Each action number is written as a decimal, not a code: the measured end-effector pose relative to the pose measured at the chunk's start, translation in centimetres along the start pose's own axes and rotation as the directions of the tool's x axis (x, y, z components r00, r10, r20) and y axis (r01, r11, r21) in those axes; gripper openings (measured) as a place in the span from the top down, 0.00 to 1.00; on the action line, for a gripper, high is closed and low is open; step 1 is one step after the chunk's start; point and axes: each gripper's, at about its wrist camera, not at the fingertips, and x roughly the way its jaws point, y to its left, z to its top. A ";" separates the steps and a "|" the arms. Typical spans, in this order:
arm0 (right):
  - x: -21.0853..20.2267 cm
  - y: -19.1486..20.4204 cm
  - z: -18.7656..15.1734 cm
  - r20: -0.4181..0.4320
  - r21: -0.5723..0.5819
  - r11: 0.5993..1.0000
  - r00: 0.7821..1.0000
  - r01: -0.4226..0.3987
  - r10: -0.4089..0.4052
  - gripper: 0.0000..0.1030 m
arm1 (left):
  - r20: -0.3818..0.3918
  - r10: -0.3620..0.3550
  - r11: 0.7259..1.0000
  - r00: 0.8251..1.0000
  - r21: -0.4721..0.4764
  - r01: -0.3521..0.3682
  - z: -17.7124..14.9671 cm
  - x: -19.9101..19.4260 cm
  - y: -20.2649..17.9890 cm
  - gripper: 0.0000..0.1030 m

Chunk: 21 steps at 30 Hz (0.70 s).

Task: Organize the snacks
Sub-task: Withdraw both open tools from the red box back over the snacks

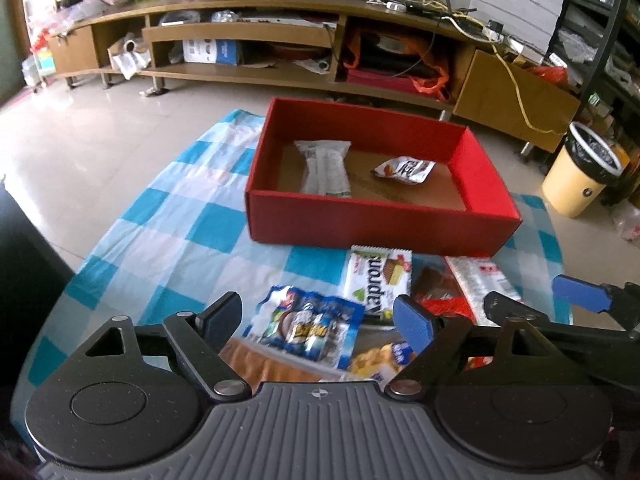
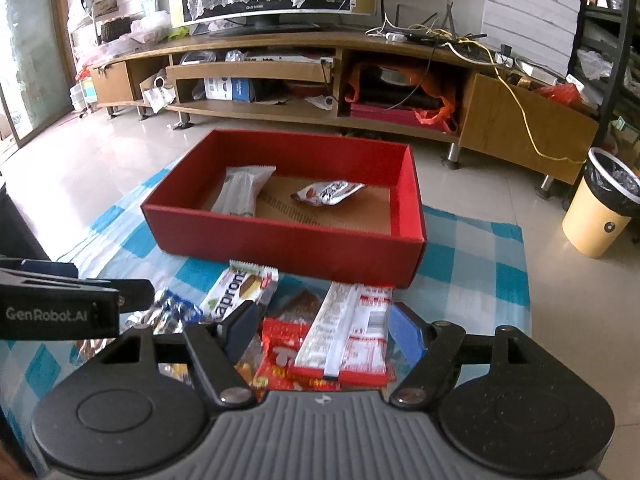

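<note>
Both grippers spread wide over the snack pile, nothing held.

The right gripper (image 2: 324, 330) straddles the red-and-white packet (image 2: 348, 332), whose long axis points ahead toward the red box (image 2: 280, 240); the left gripper (image 1: 316, 320) hovers over the blue packet (image 1: 308, 326). Both packets lie on the checkered cloth (image 1: 160, 248), at the box's near wall.

Red open-topped box (image 1: 360, 224) on the blue-and-white checked cloth (image 1: 160, 216), brown cardboard floor showing. Inside, at left, a long white wrapped snack (image 1: 325, 168) lying lengthwise; at right, a small white-and-orange packet (image 1: 405, 170), apart from it. In front of the box, a loose cluster: green-and-white wafer pack (image 1: 378, 280), blue foil packet (image 1: 310, 326), white-and-red pack (image 2: 348, 332) seam up, red packet (image 2: 280, 354) partly beneath, yellow packet (image 1: 380, 360) nearest.
</note>
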 end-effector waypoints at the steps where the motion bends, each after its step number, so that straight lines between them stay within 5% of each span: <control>1: 0.0 0.0 -0.2 -0.004 -0.001 1.000 1.000 0.002 -0.002 0.30 | 0.005 0.014 1.000 1.000 0.008 -0.014 -0.2 -0.1 0.0 0.15; 21: -0.3 -1.9 -3.0 -0.074 0.037 0.999 0.997 0.030 -0.027 0.30 | -0.052 0.068 0.997 0.996 0.039 -0.066 -3.1 0.1 0.9 0.15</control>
